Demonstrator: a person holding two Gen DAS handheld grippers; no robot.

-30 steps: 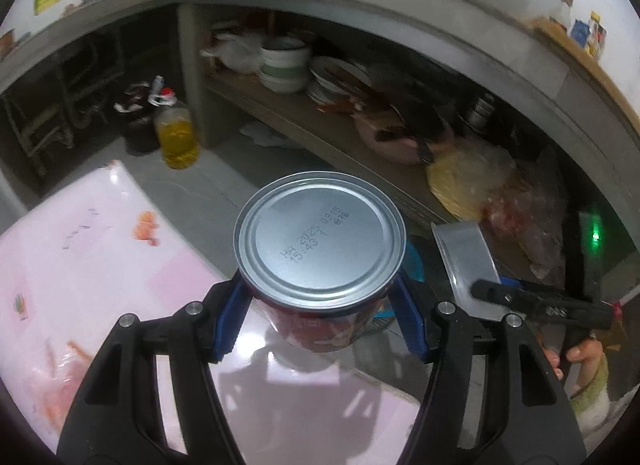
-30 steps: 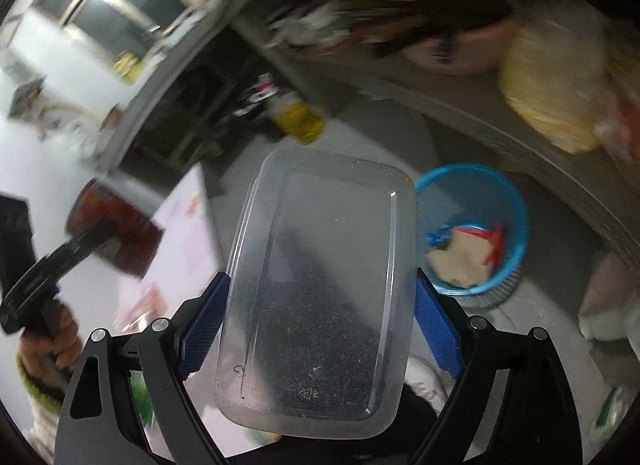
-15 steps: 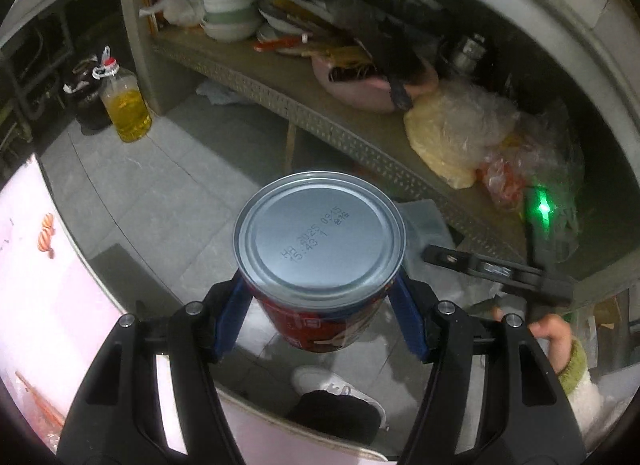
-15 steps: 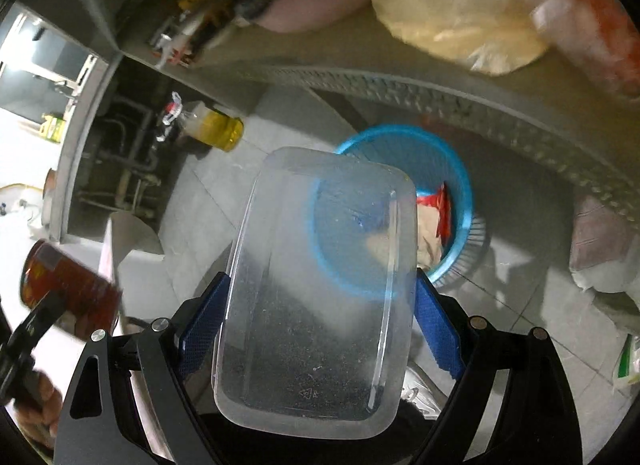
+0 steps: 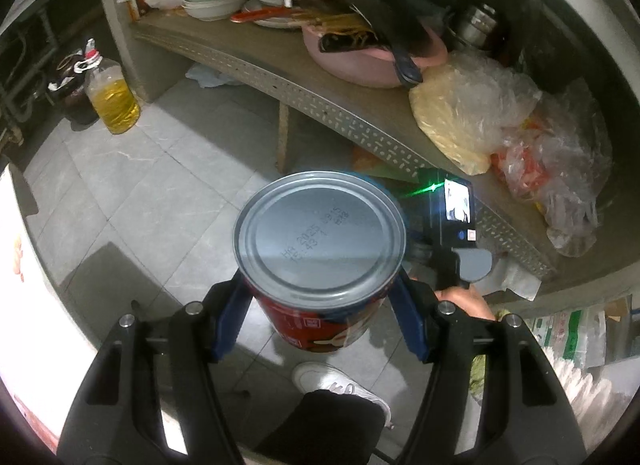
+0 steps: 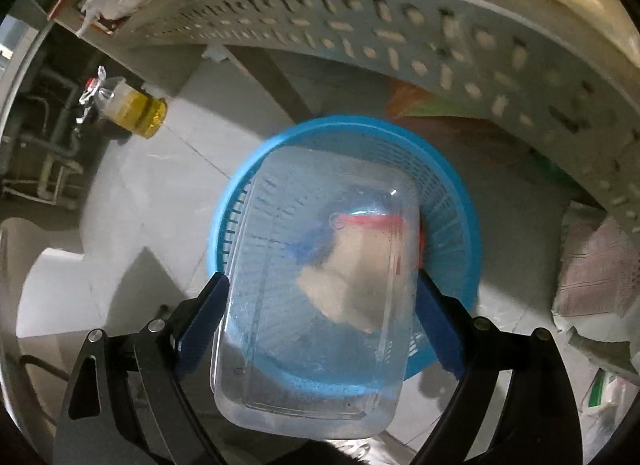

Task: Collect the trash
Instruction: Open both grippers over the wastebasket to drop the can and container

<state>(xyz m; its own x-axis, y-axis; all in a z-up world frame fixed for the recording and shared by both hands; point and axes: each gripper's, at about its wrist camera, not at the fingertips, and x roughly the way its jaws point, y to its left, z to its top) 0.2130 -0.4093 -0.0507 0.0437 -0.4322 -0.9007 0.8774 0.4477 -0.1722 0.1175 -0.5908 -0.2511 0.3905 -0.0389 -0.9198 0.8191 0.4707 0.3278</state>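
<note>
Clear rectangular plastic food tub, scuffed and empty, clamped in right hand-held gripper, now dropped right over blue round mesh basket on the floor, so ready to let go. Red-labelled tin can, lid unopened, pinched in left hand-held gripper, lowered beside it.

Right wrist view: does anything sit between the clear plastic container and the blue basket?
Nothing visible does. The clear plastic container, clamped in the right tongs, hangs right over the blue basket, which holds only some trash.
</note>
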